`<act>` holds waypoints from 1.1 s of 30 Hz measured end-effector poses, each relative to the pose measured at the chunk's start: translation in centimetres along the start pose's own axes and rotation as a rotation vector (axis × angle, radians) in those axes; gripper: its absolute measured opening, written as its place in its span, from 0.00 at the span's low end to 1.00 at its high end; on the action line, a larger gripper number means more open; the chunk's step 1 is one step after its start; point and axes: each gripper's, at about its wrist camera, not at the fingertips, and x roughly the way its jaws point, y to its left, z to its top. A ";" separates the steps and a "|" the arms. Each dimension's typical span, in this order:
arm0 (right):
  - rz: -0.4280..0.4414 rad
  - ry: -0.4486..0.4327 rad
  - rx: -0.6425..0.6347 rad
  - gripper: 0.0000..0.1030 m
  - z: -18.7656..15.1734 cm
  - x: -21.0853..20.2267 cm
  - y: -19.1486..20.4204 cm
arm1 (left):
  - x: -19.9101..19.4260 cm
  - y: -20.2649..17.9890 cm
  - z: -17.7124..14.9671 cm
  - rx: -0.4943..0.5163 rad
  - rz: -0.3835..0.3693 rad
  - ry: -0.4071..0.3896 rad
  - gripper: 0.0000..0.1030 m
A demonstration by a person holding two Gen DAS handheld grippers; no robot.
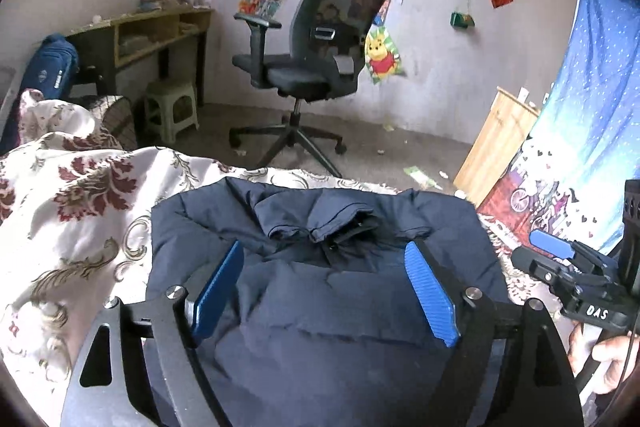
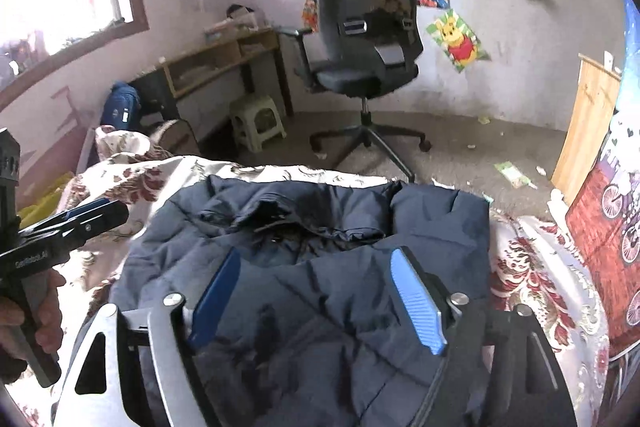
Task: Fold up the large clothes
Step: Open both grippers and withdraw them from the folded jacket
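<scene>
A dark navy padded jacket (image 1: pixel 320 291) lies folded into a rough rectangle on the floral bedspread (image 1: pixel 76 211), collar side toward the far edge of the bed. My left gripper (image 1: pixel 324 249) hovers above its middle with its blue pads wide apart and nothing between them. In the right wrist view the same jacket (image 2: pixel 328 291) fills the lower centre, and my right gripper (image 2: pixel 316 259) is likewise open and empty above it. Each view shows the other gripper at its edge: the right gripper (image 1: pixel 552 247) at the right, the left gripper (image 2: pixel 86 209) at the left, held by a hand.
Beyond the bed's far edge stand a black office chair (image 1: pixel 316 67), a green plastic stool (image 1: pixel 172 107) and a wooden desk (image 1: pixel 156 31). A blue patterned curtain (image 1: pixel 592 107) hangs at the right beside a wooden board (image 1: pixel 496 147). Litter lies on the floor.
</scene>
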 end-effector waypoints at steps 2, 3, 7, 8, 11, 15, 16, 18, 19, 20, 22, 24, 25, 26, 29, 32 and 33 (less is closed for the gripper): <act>0.007 -0.014 -0.007 0.77 -0.3 -1.4 0.7 | -1.9 -0.6 -0.4 0.003 -0.003 -0.017 0.79; 0.010 -0.022 -0.008 0.78 -0.6 -2.3 1.0 | -2.8 -1.0 -0.6 0.007 -0.004 -0.025 0.80; 0.016 -0.043 -0.016 0.82 -1.5 -5.3 2.0 | -5.4 -2.3 -1.5 0.034 -0.002 -0.047 0.86; 0.020 -0.047 -0.021 0.84 -1.7 -5.9 2.0 | -5.6 -2.5 -1.7 0.037 -0.002 -0.042 0.86; 0.013 -0.064 -0.037 0.87 -2.5 -7.8 2.7 | -6.8 -2.9 -2.5 0.034 -0.006 -0.025 0.86; 0.017 -0.075 -0.051 0.94 -3.6 -10.1 3.4 | -9.1 -3.5 -3.8 0.027 0.003 -0.042 0.86; 0.019 -0.079 -0.055 0.96 -4.0 -10.7 3.6 | -9.6 -3.7 -4.1 0.028 0.004 -0.046 0.86; 0.021 -0.087 -0.064 0.99 -4.8 -11.9 3.8 | -11.0 -4.1 -5.0 0.030 0.009 -0.054 0.87; 0.021 -0.088 -0.068 1.00 -5.2 -12.5 4.0 | -11.7 -4.2 -5.4 0.031 0.011 -0.055 0.87; 0.020 -0.088 -0.070 1.00 -5.5 -12.9 4.1 | -12.2 -4.4 -5.8 0.031 0.010 -0.055 0.89; 0.023 -0.089 -0.073 1.00 -6.4 -14.0 4.4 | -13.4 -4.8 -6.7 0.028 0.007 -0.054 0.93; 0.027 -0.097 -0.069 1.00 -7.3 -15.2 4.6 | -14.5 -5.0 -7.6 0.016 0.008 -0.063 0.98; 0.031 -0.099 -0.066 1.00 -7.7 -15.7 4.5 | -15.1 -5.2 -8.1 0.010 0.008 -0.069 0.98; 0.033 -0.101 -0.062 1.00 -8.1 -16.2 4.6 | -15.7 -5.3 -8.7 0.006 0.010 -0.072 0.98; 0.035 -0.110 -0.056 1.00 -9.6 -17.8 4.7 | -17.3 -5.8 -10.1 0.003 0.023 -0.067 0.98; 0.039 -0.123 -0.056 1.00 -11.0 -19.4 4.8 | -18.6 -6.2 -11.1 0.007 0.036 -0.072 0.99; 0.035 -0.126 -0.063 1.00 -11.4 -19.8 4.8 | -19.1 -6.4 -11.5 0.011 0.036 -0.070 0.99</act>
